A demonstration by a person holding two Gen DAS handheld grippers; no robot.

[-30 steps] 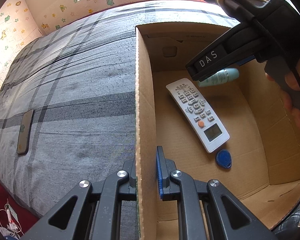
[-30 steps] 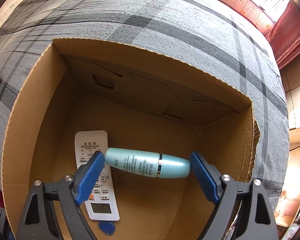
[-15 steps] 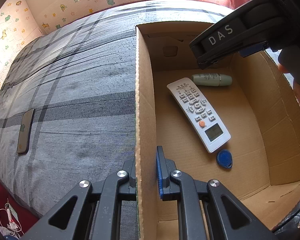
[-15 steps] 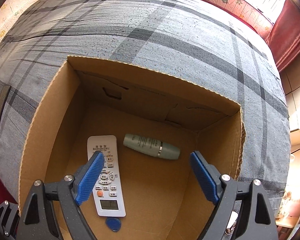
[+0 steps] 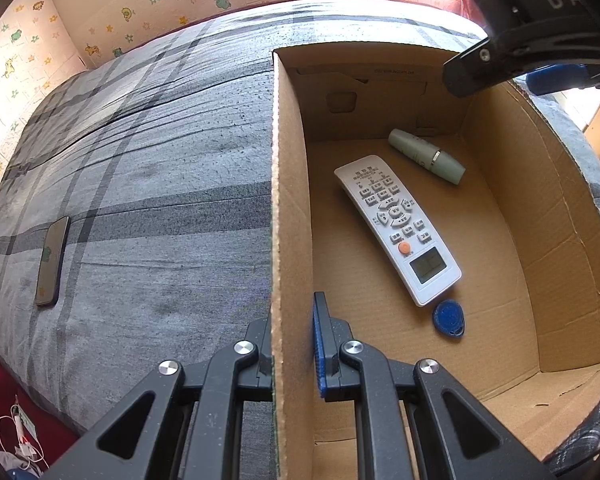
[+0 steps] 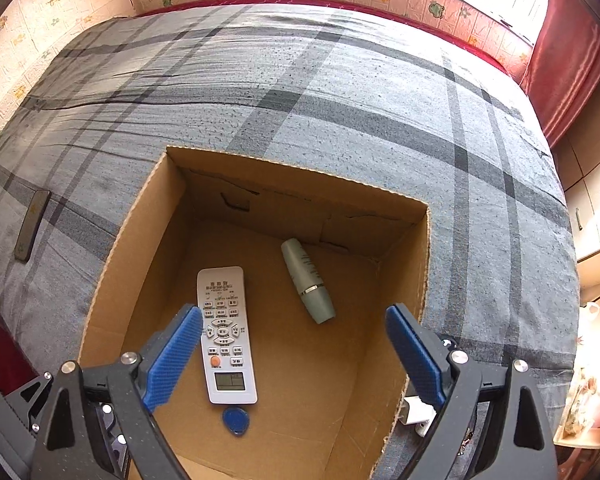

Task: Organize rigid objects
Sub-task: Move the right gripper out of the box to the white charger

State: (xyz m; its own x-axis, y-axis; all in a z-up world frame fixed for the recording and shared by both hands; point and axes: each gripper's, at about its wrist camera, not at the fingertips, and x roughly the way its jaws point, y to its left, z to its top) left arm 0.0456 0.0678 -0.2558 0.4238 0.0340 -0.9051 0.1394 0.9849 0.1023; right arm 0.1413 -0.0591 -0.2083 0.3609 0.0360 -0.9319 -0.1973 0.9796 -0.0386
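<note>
Now that the pale green bottle (image 6: 308,280) has dropped out of the right claw (image 6: 294,356) and rolled toward the far wall of the cardboard box (image 6: 140,216), it lies on the box floor beside the remote (image 6: 225,332) and blue key fob (image 6: 235,420): that item looks stowed. Right claw has lifted above the box, jaws opening wide, nothing between them. Left claw (image 5: 292,356) stays clamped on the box's side wall. Phone (image 6: 32,224) lies on the bed outside the box, probably next.

Left gripper (image 5: 292,354) clamps box wall (image 5: 290,240)
</note>
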